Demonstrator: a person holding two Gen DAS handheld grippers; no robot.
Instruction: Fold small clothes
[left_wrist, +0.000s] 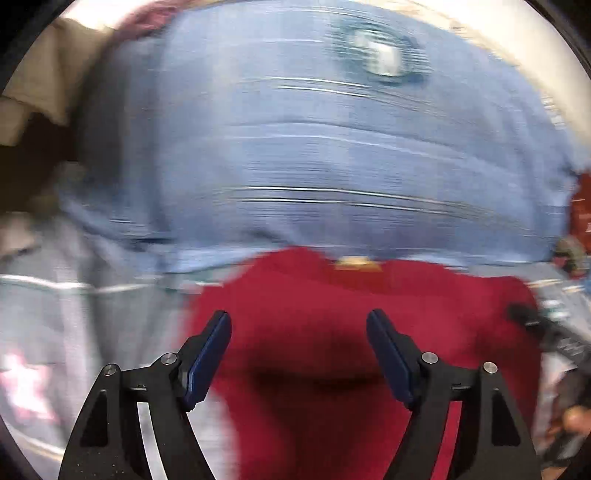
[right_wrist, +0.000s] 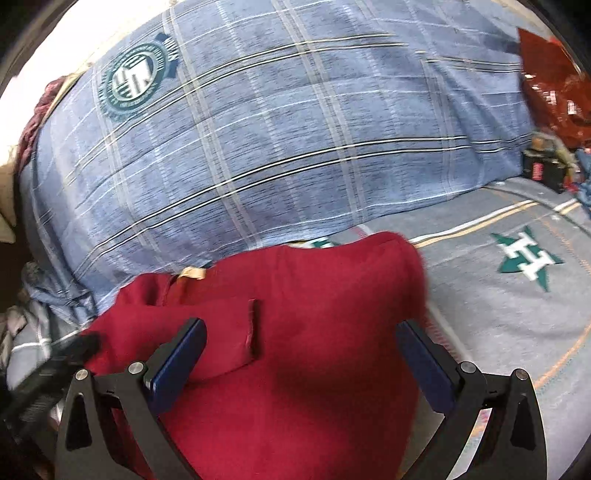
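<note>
A dark red small garment (right_wrist: 303, 332) lies partly folded on a grey-blue bedspread (right_wrist: 509, 321); a fold edge and a tan neck label (right_wrist: 192, 272) show. My right gripper (right_wrist: 303, 328) is open, its jaws wide apart just above the garment. In the blurred left wrist view the same red garment (left_wrist: 332, 332) lies below my left gripper (left_wrist: 299, 317), which is open with nothing between its blue pads (left_wrist: 208, 354). The other gripper shows at each view's edge, in the left wrist view (left_wrist: 546, 328) and in the right wrist view (right_wrist: 55, 365).
A blue plaid quilt (right_wrist: 280, 140) with a round green crest (right_wrist: 135, 79) rises behind the garment. A green star logo (right_wrist: 528, 258) marks the bedspread at right. Red packaging (right_wrist: 554, 88) and dark clutter (right_wrist: 546, 166) sit at the far right.
</note>
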